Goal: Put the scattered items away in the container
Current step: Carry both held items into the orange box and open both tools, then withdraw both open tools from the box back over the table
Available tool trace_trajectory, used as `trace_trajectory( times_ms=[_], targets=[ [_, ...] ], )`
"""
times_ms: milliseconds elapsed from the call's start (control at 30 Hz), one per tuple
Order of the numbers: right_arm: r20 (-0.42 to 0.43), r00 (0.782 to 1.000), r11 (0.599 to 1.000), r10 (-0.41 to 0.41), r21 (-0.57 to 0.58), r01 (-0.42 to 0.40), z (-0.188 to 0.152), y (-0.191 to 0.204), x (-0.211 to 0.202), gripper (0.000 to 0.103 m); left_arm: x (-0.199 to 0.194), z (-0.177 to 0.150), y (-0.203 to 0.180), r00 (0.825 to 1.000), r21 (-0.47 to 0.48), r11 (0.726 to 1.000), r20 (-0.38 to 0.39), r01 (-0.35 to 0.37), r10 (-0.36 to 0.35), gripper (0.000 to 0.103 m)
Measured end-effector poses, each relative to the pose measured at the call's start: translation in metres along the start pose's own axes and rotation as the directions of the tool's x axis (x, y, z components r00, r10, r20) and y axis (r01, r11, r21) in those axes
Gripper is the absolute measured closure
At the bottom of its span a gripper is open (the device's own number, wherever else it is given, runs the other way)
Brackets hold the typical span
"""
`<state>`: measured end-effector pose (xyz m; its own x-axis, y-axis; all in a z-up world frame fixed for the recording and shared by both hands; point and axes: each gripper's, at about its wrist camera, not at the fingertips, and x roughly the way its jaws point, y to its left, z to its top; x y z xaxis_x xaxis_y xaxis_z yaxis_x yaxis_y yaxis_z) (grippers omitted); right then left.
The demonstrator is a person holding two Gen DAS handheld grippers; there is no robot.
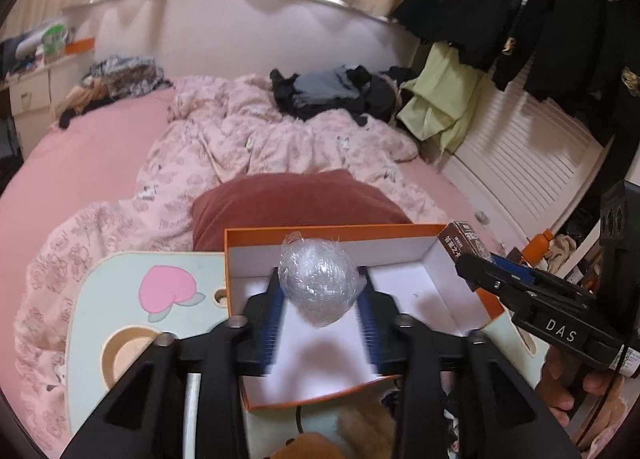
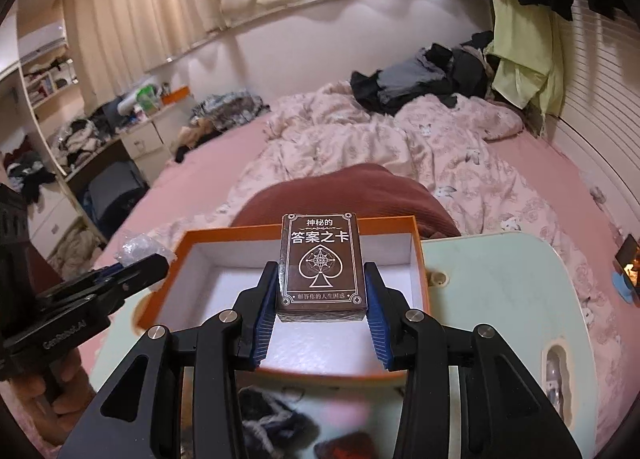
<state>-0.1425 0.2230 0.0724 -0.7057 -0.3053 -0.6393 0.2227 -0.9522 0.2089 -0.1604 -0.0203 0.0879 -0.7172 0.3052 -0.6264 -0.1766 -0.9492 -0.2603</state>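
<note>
From my left wrist camera I saw the left gripper point(image 1: 320, 291) clamped on a crinkly ball of clear plastic wrap point(image 1: 318, 283), its ribbed blue pads point(image 1: 276, 315) pressing both sides, held above the white floor of the orange-rimmed box point(image 1: 332, 231). That view alone showed the pale green tray table point(image 1: 120, 299) with its pink peach print and round cup recess. The right gripper point(image 1: 496, 271) came in from the side there, and only a corner of the brown card box point(image 1: 460, 243) peeked past the rim.

My right wrist camera gave me the card box point(image 2: 322, 267) face on: a glossy brown rectangular pack with white Chinese lettering and a spade emblem, pinched upright between the right gripper point(image 2: 322, 295) fingers over the near part of the box point(image 2: 416, 243). The wrap ball point(image 2: 138, 249) showed at the left gripper point(image 2: 132, 271) tips, outside the box's left wall. A dark red velvety cushion point(image 2: 360, 183) lay behind.
</note>
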Motion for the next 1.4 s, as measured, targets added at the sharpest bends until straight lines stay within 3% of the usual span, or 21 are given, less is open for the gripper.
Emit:
trace_trajectory(
  times_ms=[33,67,100,167,367,467,600,733,867,1000,1100,1200,1300,1400],
  targets=[
    [-0.012,1.000,1.000,0.004,0.005,-0.004,0.001,-0.001,0.005,0.060,0.003,0.000,0.002,1.000,-0.020,1.000,-0.007,-0.022,0.021,0.035],
    [-0.043,0.999,1.000,0.010,0.019,-0.009,0.002,-0.003,0.011,0.050,0.004,0.000,0.005,0.999,-0.040,0.999,0.000,-0.035,0.035,0.030],
    [-0.072,0.997,0.999,0.013,0.037,-0.011,0.001,-0.005,0.016,0.034,0.003,-0.001,0.006,0.999,-0.051,0.998,0.009,-0.034,0.035,0.030],
    [-0.063,0.997,0.995,0.031,0.093,-0.025,-0.004,-0.010,0.013,0.028,0.000,-0.005,0.010,1.000,-0.074,0.997,0.013,-0.014,0.015,0.029],
    [0.014,1.000,0.997,0.024,0.073,-0.025,-0.012,-0.005,-0.016,0.028,-0.026,-0.011,0.011,0.998,-0.083,0.997,0.057,0.009,-0.005,0.028],
    [0.041,0.998,0.996,0.046,0.070,-0.049,-0.017,-0.004,-0.035,0.028,-0.046,-0.024,0.005,0.997,-0.043,0.999,0.075,-0.007,0.010,0.020],
    [0.043,0.995,0.995,0.094,0.027,-0.095,-0.042,-0.001,-0.061,0.024,-0.067,-0.066,0.001,0.998,-0.021,0.999,0.047,-0.029,0.030,0.020],
    [0.033,0.998,0.998,0.061,-0.028,-0.060,-0.083,0.002,-0.081,0.023,-0.094,-0.118,-0.004,0.994,-0.035,0.996,0.066,-0.080,0.082,0.020],
    [0.005,0.998,0.998,0.057,0.009,-0.057,-0.127,-0.003,-0.098,0.023,-0.103,-0.155,-0.008,0.994,-0.083,0.992,0.037,-0.100,0.103,0.020],
    [-0.013,1.000,0.999,-0.028,-0.047,0.027,-0.152,0.002,-0.101,0.023,-0.087,-0.173,-0.017,0.987,-0.019,0.987,-0.015,-0.162,0.161,0.020],
    [-0.061,0.995,0.996,-0.074,-0.061,0.071,-0.158,0.004,-0.090,0.023,-0.077,-0.179,-0.018,0.986,-0.020,0.987,-0.050,-0.159,0.158,0.020],
    [-0.116,0.988,0.994,-0.104,-0.056,0.099,-0.163,-0.001,-0.077,0.023,-0.074,-0.181,-0.025,0.977,0.027,0.979,-0.058,-0.204,0.206,0.019],
    [-0.132,0.980,0.988,-0.146,-0.065,0.139,-0.168,-0.002,-0.072,0.021,-0.063,-0.183,-0.036,0.956,0.116,0.955,-0.076,-0.274,0.284,0.003],
    [-0.142,0.974,0.982,-0.176,-0.098,0.163,-0.171,0.000,-0.069,0.016,-0.063,-0.183,-0.036,0.959,0.123,0.958,-0.078,-0.261,0.271,0.000]
  ],
)
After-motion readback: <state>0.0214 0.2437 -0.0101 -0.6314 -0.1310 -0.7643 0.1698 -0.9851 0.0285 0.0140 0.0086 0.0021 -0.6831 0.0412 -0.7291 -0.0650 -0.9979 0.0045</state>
